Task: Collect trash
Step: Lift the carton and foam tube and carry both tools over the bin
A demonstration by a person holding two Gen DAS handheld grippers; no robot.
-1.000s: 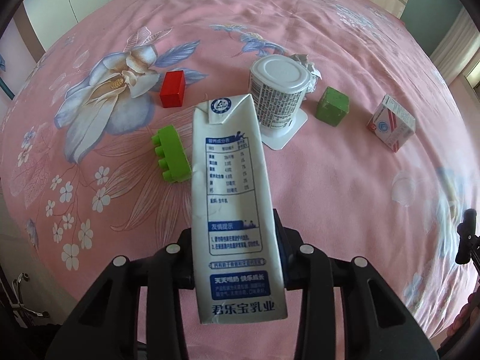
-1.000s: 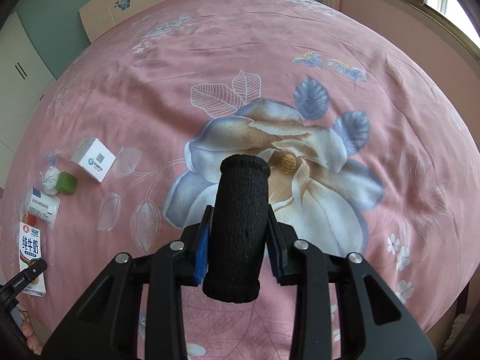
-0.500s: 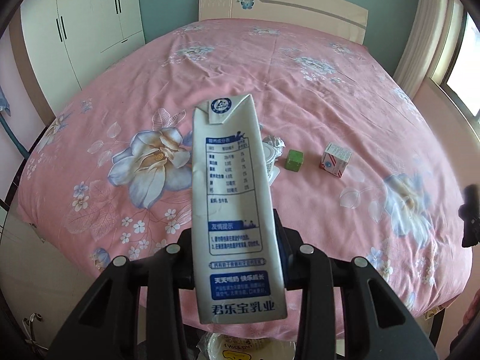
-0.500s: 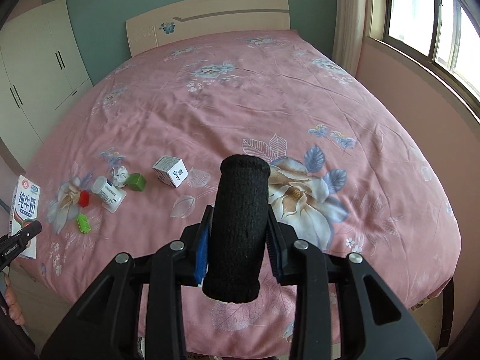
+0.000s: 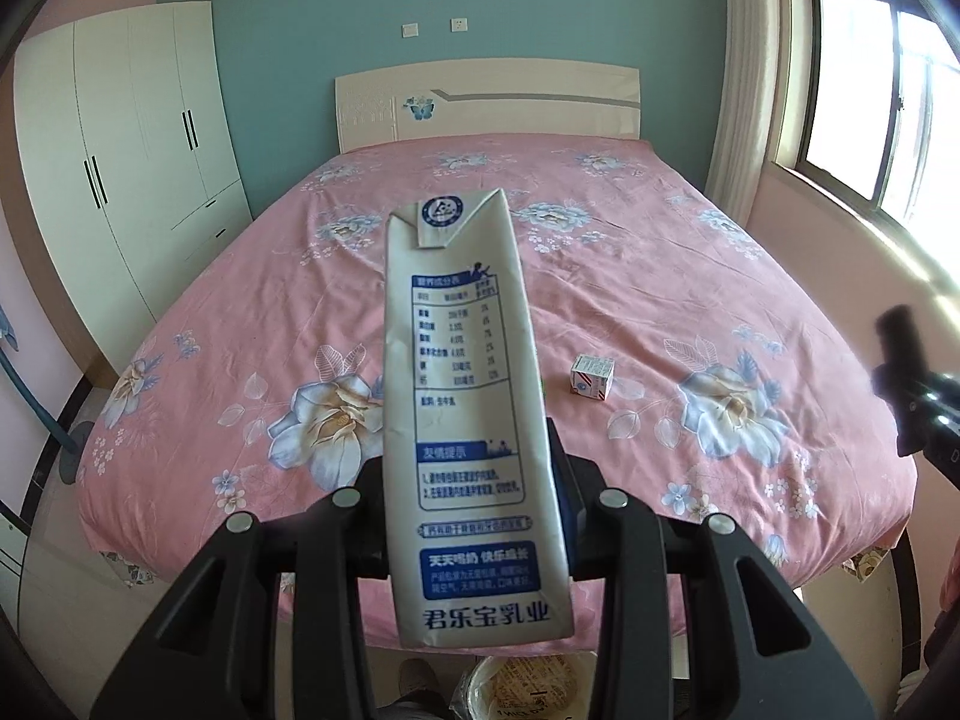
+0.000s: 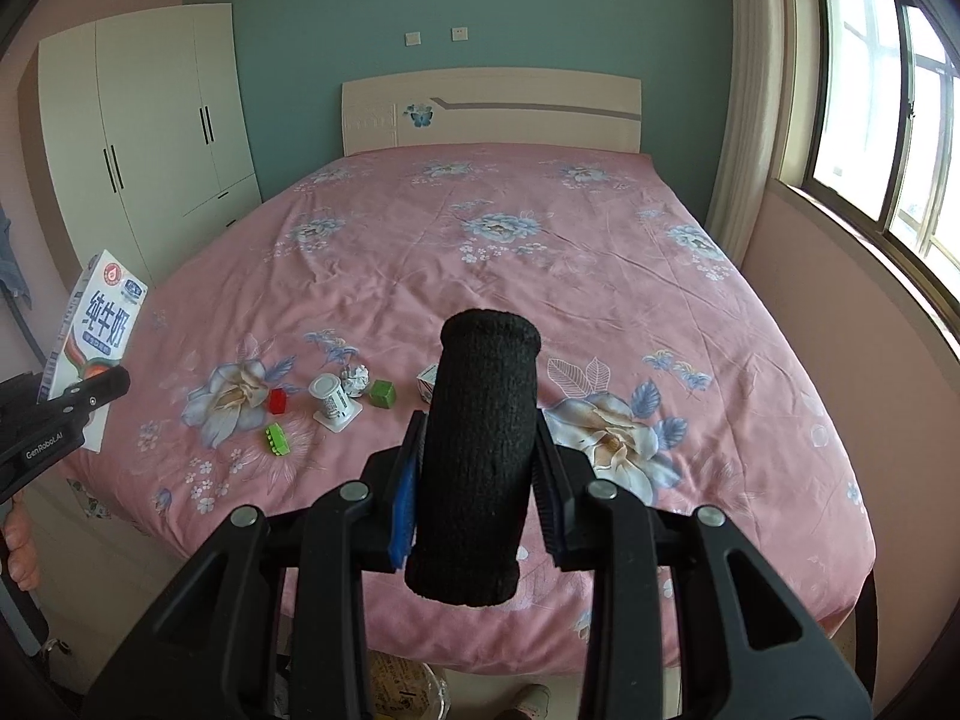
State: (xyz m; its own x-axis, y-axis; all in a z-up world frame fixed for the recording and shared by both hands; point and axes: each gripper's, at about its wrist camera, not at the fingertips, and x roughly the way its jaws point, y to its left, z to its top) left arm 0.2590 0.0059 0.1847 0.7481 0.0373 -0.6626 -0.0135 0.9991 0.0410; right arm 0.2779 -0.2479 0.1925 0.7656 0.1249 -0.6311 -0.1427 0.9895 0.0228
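**Both grippers loaded, held off the bed's foot end**

Left gripper (image 5: 474, 516): jaws pinching a milk carton (image 5: 465, 408) at its lower half, carton upright, above the bed (image 5: 600, 228) edge. Right gripper (image 6: 474, 486): jaws clamped on a black roll (image 6: 480, 450), upright. On the bed: cup (image 6: 331, 396), foil ball (image 6: 354, 377), green cube (image 6: 383, 393), red block (image 6: 277, 401), green brick (image 6: 277, 439), small box (image 5: 591, 377). A bag (image 5: 522, 687) sits on the floor below.
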